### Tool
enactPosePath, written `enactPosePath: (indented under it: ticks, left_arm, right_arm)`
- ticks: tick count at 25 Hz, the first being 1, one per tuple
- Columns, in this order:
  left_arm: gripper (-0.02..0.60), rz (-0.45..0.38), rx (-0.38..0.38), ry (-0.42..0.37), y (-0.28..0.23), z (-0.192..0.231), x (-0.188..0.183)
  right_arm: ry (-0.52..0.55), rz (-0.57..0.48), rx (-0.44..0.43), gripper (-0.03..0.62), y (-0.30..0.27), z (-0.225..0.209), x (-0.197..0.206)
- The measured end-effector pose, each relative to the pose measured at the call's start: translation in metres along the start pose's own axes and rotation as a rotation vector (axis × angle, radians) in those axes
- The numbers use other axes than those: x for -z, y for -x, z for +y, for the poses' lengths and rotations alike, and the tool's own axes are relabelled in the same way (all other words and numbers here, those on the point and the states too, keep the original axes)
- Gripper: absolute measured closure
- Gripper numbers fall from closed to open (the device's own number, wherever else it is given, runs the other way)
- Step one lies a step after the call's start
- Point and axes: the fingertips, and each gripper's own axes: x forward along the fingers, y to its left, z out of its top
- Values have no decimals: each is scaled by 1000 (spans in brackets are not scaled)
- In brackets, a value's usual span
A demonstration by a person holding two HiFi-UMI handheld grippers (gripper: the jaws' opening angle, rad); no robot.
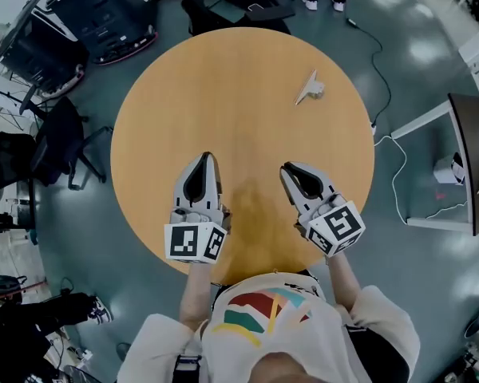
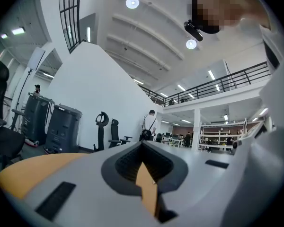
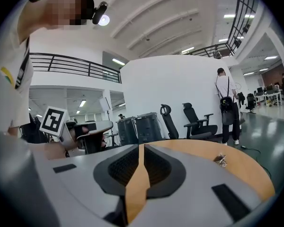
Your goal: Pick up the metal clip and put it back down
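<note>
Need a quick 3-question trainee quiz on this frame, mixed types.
1. Fill in: the left gripper has its jaws ____.
2. True or false: the right gripper holds the clip.
3. The clip lies on the table, nearer which gripper? A) left B) right

Key: 1 shut; 2 false, since its jaws are shut on nothing and the clip lies apart; 3 B.

Head view: steeply down over table (image 1: 239, 94). 2 gripper views: low, skimming across it; all 3 share tabletop.
</note>
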Motion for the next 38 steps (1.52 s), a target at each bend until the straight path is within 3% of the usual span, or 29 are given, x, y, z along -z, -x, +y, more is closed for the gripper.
enactPosePath:
  ticks: [3, 4, 7, 10, 13, 18, 27, 38]
  left_arm:
    - [538, 35, 36, 17, -25, 1, 17]
    - [538, 52, 46, 19, -30, -2, 24]
    - [538, 87, 67, 32, -47, -6, 38]
    - [538, 117, 77, 43, -69, -1, 51]
    - [538, 159, 84, 48, -91, 3, 70]
    - [538, 215, 86, 59, -129, 14, 113]
    - [538, 319, 60, 81, -173, 35, 193]
    - [538, 386, 101, 109, -192, 32, 246]
  right_arm:
    - [6, -1, 21, 574, -17, -22, -3]
    - [9, -5, 35, 544, -18, -34, -3]
    - [55, -45, 97, 345, -26, -80, -12]
    - [138, -29, 145, 299, -38, -136, -23]
    - [185, 38, 136, 296, -55, -193, -15]
    - [112, 143, 84, 298, -88, -281, 26]
    - [168, 368, 80, 296, -136, -380, 130]
    - [218, 524, -7, 296, -170, -420, 183]
